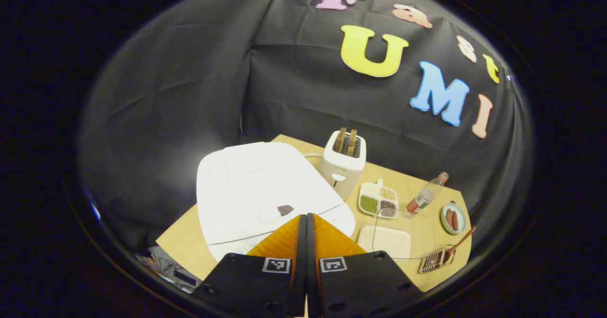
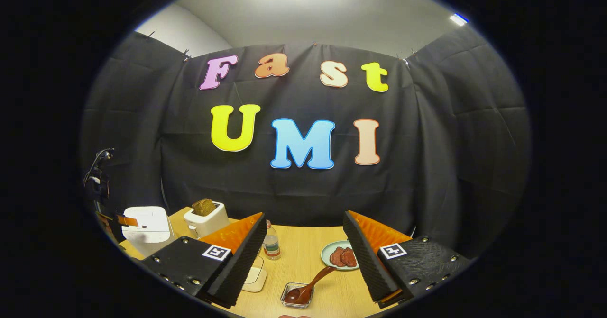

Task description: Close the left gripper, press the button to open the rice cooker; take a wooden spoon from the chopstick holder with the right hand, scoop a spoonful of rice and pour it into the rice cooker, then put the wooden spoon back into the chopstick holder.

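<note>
1. The left gripper (image 1: pixel 303 221) had its jaws pressed together with nothing between them, which is what the task asks before pressing; its joined tip hung just over the front edge of the rice cooker (image 1: pixel 258 185).
2. The right gripper (image 2: pixel 303 256) had its jaws wide apart and empty, held above the table (image 2: pixel 303 247); I judged it was waiting open, ready for the spoon handle.
3. The rice cooker was white with rounded corners, its lid down. A small dark mark (image 1: pixel 285 209) sat on the lid just beyond the left gripper's tip; it may be the button, but I cannot tell.
4. The wooden spoon (image 2: pixel 308 285) was dark brown, its bowl down in a small clear holder (image 2: pixel 296 295) and its handle leaning up toward a plate of reddish pieces (image 2: pixel 342 255). The holder stood well to the right of the rice cooker.
5. Beside the rice cooker stood a white toaster (image 1: pixel 342 161) with bread, then a divided dish of grains (image 1: pixel 378 199), a bottle (image 1: pixel 426 195) and a clear box (image 1: pixel 403 235).
6. Judging by the shut lid, the press was not yet done.
</note>
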Tool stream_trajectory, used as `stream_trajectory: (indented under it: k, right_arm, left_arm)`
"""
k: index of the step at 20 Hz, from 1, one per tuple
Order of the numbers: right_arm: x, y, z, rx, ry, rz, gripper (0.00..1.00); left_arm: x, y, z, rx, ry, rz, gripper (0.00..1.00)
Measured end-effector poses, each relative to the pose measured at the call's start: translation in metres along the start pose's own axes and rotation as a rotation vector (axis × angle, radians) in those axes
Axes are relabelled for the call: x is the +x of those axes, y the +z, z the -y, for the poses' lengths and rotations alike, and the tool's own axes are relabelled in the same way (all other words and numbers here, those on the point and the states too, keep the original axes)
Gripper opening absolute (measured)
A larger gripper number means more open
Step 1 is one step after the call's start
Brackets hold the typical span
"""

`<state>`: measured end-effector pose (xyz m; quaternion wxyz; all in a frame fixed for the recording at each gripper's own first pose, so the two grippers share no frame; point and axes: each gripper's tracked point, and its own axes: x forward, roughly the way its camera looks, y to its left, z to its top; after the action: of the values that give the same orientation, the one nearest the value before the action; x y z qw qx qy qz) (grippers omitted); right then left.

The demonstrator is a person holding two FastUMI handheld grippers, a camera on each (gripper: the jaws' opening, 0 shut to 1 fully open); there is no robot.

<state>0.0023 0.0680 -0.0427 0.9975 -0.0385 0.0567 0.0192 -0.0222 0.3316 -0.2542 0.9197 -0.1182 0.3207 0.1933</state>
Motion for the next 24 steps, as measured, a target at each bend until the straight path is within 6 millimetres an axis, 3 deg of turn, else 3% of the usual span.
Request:
stream_trajectory:
  k: [4,7,12,17,21,24]
  right_arm:
    - [0.002,0.0,0.01,-0.009,-0.024,0.0,0.98]
    - [0.003,-0.003,0.017,-0.003,-0.041,-0.012,0.98]
    - [0.006,-0.006,0.016,-0.003,-0.042,-0.021,0.98]
    - [0.009,-0.005,0.01,-0.005,-0.02,-0.016,0.98]
    - [0.011,-0.002,0.005,-0.002,0.001,-0.012,0.98]
    - [0.01,-0.003,0.0,0.008,0.016,-0.013,0.98]
  left_arm:
    - [0.031,-0.003,-0.013,-0.011,0.035,-0.045,0.09]
    - [0.045,-0.016,-0.021,0.006,0.05,-0.094,0.09]
    - [0.047,-0.017,-0.024,0.021,0.062,-0.091,0.09]
    - [0.047,-0.012,-0.027,-0.089,0.034,-0.116,0.09]
    - [0.049,-0.021,-0.026,-0.03,0.033,-0.146,0.09]
    - [0.049,-0.016,-0.026,-0.035,0.031,-0.164,0.1]
